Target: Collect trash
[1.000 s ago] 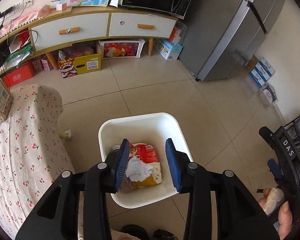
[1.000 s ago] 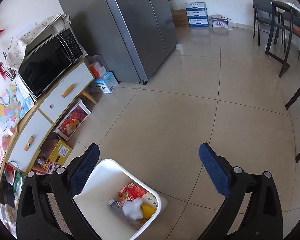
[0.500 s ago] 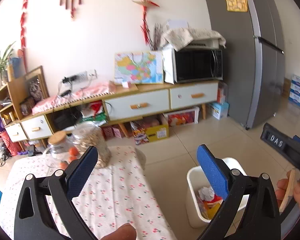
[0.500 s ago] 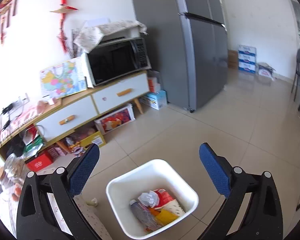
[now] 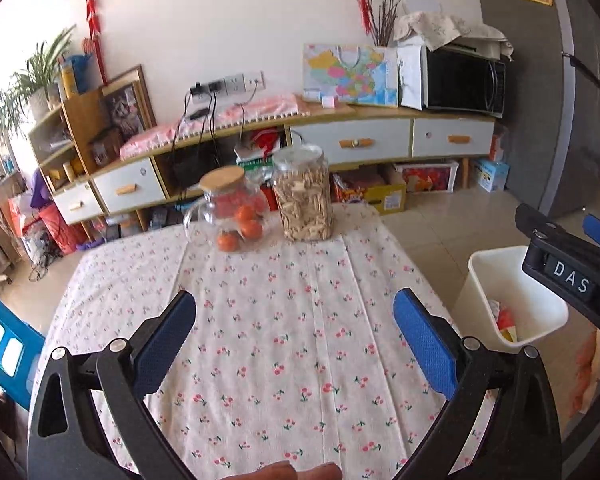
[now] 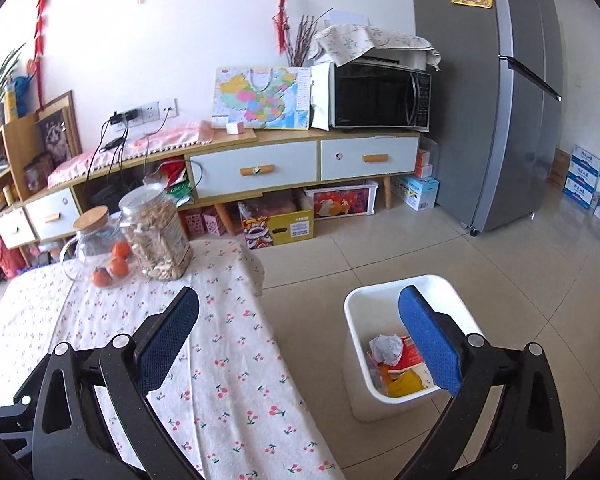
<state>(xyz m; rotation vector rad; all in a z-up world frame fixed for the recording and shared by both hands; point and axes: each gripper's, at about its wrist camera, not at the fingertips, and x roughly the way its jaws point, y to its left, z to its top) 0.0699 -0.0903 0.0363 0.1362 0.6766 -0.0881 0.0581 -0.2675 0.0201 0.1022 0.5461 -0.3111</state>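
Observation:
My left gripper (image 5: 296,336) hangs wide open over the cherry-print tablecloth (image 5: 300,264), with nothing between its blue pads (image 5: 424,344). My right gripper (image 6: 298,340) is also wide open and empty, over the table's right edge. The white bin (image 6: 396,284) stands on the floor to the right of the table; its right pad overlaps it in the picture. Inside lie a crumpled white paper (image 6: 386,348), a red packet (image 6: 410,356) and a yellow wrapper (image 6: 404,386). The left wrist view shows the bin (image 5: 500,276) at the right, partly behind the right tool's black frame (image 5: 568,280).
At the table's far end stand a glass jar of oranges (image 5: 236,216) with a cork lid and a tall jar of snacks (image 5: 304,200). Behind are a low sideboard (image 6: 256,160), a microwave (image 6: 380,96) and a grey fridge (image 6: 512,100). A blue chair (image 5: 4,348) is at the left.
Both views swung up and left, from looking down into the bin to looking across the table. The left jaws widened from half open to full width; the trash stays in the bin.

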